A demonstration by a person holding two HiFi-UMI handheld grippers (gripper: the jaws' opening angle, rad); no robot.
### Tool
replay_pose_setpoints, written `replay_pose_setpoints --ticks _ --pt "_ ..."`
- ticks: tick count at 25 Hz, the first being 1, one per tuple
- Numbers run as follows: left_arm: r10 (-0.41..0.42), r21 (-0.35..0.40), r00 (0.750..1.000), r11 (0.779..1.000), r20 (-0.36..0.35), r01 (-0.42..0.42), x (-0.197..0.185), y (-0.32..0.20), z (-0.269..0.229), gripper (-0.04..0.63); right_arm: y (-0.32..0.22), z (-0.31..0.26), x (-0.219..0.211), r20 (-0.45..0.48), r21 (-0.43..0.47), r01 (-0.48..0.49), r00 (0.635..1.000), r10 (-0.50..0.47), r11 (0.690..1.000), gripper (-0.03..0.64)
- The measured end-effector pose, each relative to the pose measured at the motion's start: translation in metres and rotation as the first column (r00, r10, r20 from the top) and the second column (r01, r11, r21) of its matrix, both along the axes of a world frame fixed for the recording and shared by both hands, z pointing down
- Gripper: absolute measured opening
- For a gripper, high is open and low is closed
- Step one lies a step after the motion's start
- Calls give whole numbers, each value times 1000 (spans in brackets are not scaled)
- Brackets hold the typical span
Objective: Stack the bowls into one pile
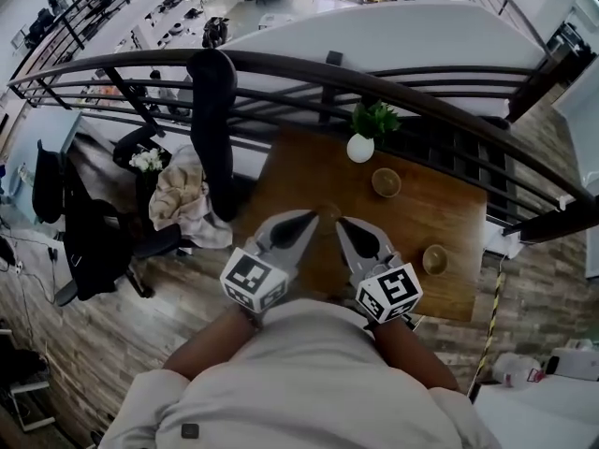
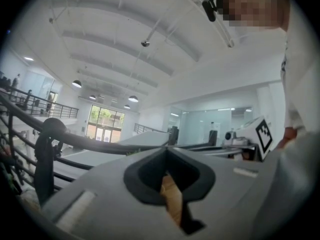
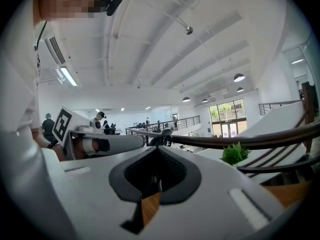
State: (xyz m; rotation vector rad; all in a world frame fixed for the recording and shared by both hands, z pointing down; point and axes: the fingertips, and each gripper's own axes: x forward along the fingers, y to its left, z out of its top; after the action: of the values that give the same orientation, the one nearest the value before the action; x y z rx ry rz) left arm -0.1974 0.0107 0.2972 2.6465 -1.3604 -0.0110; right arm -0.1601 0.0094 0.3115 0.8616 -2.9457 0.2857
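The person stands at the near edge of a wooden table (image 1: 309, 171) that runs along a dark railing (image 1: 281, 64). Both tools are held in close to the body, low in the middle of the head view.

The left gripper (image 1: 309, 218) has its jaws clenched together with nothing caught in them. In its own view, the left gripper (image 2: 167, 151) shows only a sliver of tabletop through the slit. The right gripper (image 1: 344, 224) is likewise squeezed closed and empty, as its own view of the right gripper (image 3: 159, 150) confirms. The two tips angle in toward each other over the table's near side, close together but apart.

Two bowls sit separately on the table, both to the right of the grippers, and neither is touched. The far bowl (image 1: 386, 182) is right of centre, just below a white vase (image 1: 360, 148) with a green plant (image 1: 374, 118). The near bowl (image 1: 434, 259) lies lower at the right, near the table's right-hand edge. The bowls are well apart from each other.

At the left of the frame a chair is draped with pale cloth (image 1: 182, 195).
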Motion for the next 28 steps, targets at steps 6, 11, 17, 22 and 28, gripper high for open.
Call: replay_pose_setpoints --ticks 6,11,17,22,28 --pt "-36 -13 999 999 -9 36 43 -22 12 5 -22 10 47 -7 -14 25 1000 -25 1000 8" --pt "-65 -45 998 997 -13 64 77 -34 30 5 -35 31 86 -14 -60 36 999 -37 998 8" --pt "-63 -98 998 993 5 63 90 -47 54 5 -55 54 104 -2 -117 15 1000 -15 993 8" --pt "-60 -114 998 992 10 61 81 -64 62 5 -66 67 101 -9 -149 6 1000 -7 989 8" --pt "-30 -171 999 985 32 35 61 -84 90 5 -88 94 91 -34 -204 -42 999 35 978 8"
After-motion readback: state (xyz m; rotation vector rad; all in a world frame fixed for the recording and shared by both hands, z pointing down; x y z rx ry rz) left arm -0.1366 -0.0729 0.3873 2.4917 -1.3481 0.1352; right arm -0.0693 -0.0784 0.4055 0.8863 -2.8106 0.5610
